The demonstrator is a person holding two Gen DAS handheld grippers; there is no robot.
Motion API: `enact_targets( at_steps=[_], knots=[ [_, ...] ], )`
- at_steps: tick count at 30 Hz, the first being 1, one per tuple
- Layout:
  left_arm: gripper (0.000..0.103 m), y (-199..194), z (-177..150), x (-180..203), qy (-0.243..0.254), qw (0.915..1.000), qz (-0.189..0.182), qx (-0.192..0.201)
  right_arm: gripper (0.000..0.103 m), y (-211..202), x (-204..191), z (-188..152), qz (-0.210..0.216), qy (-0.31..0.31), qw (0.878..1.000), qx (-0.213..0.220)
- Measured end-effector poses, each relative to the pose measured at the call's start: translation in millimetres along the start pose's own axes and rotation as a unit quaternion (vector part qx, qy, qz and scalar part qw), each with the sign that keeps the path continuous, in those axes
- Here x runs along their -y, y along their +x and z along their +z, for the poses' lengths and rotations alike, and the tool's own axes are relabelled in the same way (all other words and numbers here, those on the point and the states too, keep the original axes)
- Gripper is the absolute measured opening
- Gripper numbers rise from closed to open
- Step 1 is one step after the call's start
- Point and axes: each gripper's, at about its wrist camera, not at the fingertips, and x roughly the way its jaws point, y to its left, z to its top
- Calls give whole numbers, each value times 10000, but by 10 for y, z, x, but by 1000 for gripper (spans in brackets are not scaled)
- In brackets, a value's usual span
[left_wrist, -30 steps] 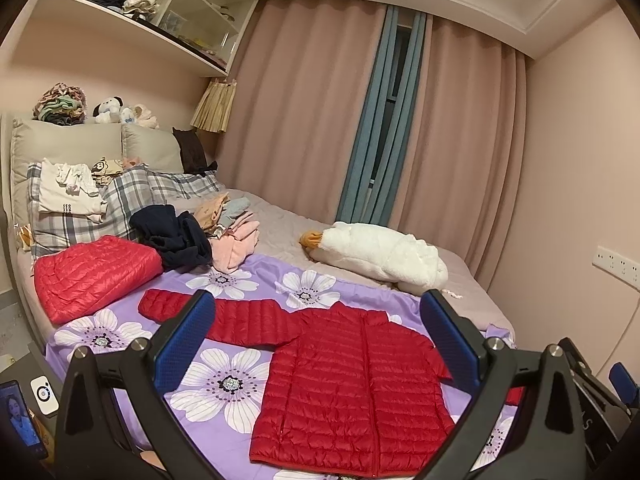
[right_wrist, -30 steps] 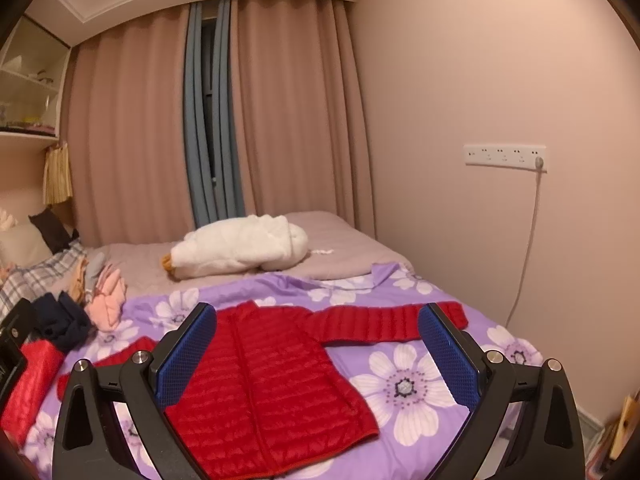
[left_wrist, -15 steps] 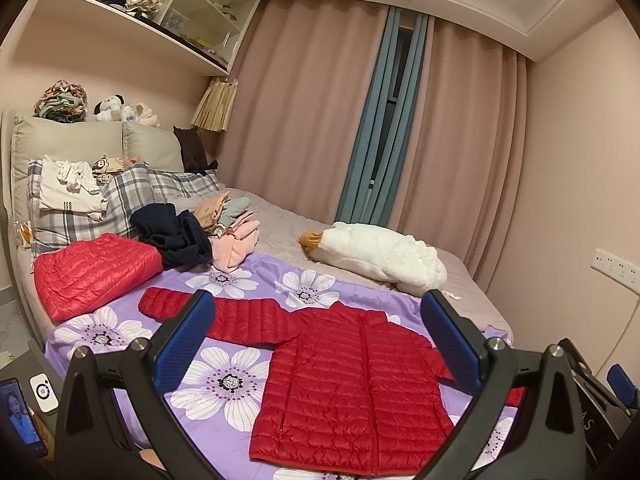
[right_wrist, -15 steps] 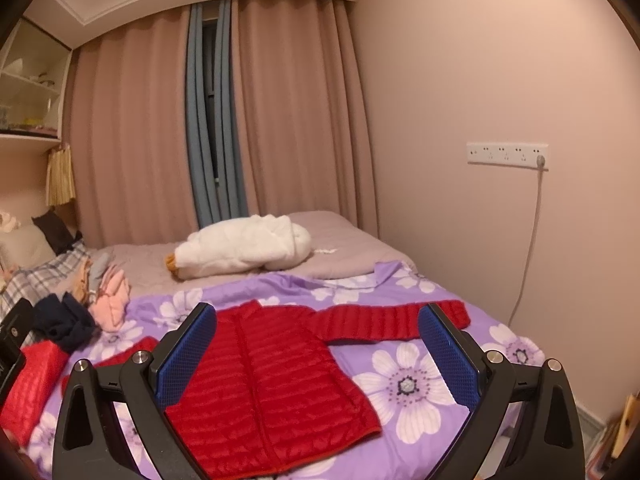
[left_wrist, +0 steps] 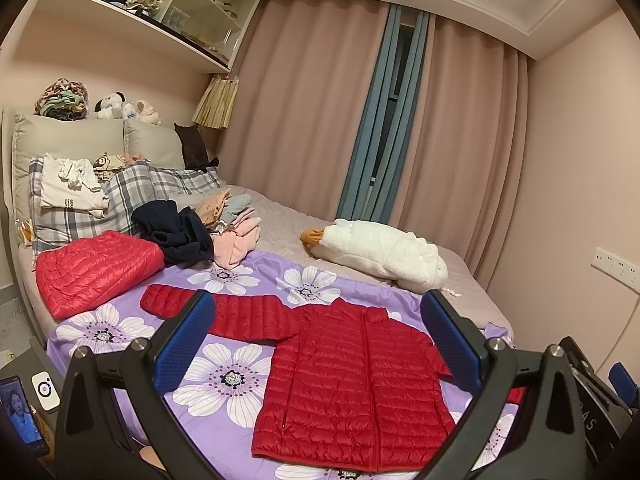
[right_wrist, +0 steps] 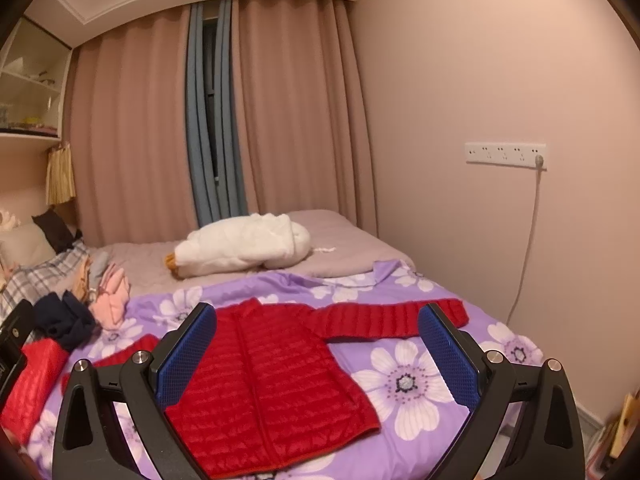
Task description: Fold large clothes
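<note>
A red puffer jacket lies flat and front up on a purple flowered sheet at the near end of the bed, both sleeves stretched straight out to the sides, the zip closed down the middle. The left gripper hangs above the near edge of the bed with its blue-padded fingers spread wide and nothing between them; one sleeve shows behind the left pad and the jacket body fills the gap. The right gripper is likewise held over the jacket, fingers wide apart and empty, the other sleeve running out behind its right pad. Neither gripper touches the cloth. Beside the spread jacket, towards the head of the bed, sits a second red jacket already folded into a thick bundle, and next to that a heap of dark clothes and a small pile of pink and pale garments. A white plush goose lies across the grey bedding further back. Checked pillows lean on the headboard with a white garment on top. The open wall shelf above the bed holds stacks of folded clothes in its left part; what is in the glass-fronted compartments to the right is too unclear to name. A phone shows at the lower left edge
</note>
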Motion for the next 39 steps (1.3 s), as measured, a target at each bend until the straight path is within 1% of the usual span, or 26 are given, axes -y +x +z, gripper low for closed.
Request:
enact_targets(
  at_steps=[5, 12, 20, 25, 30, 34, 39],
  knots=[
    [103, 14, -27, 31, 49, 9999, 26, -89, 100, -12, -16, 2, -26, -40, 10000, -14],
    [103, -45, -6, 35, 63, 10000, 5, -18, 100, -45, -40, 27, 51, -79, 9999, 36],
    [103, -67, 3, 22, 36, 9996, 281, -23, 100, -44, -83, 16, 196, -153, 9997, 20],
    [103, -97, -11, 0, 32, 9997, 231, -24, 100, -27, -121, -5, 215, -235, 9995, -66],
    [103, -86, 13, -35, -30, 9996, 288, -2, 100, -66, -156, -4, 287, -280, 9992, -5],
    [103, -45, -4, -45, -28, 9994, 336, -57, 100, -39, -131, -4, 195, -245, 9995, -11],
    [103, -61, -11, -65, -35, 9994, 336, -75, 100, -16, -139, -19, 190, -246, 9995, -95]
  ],
)
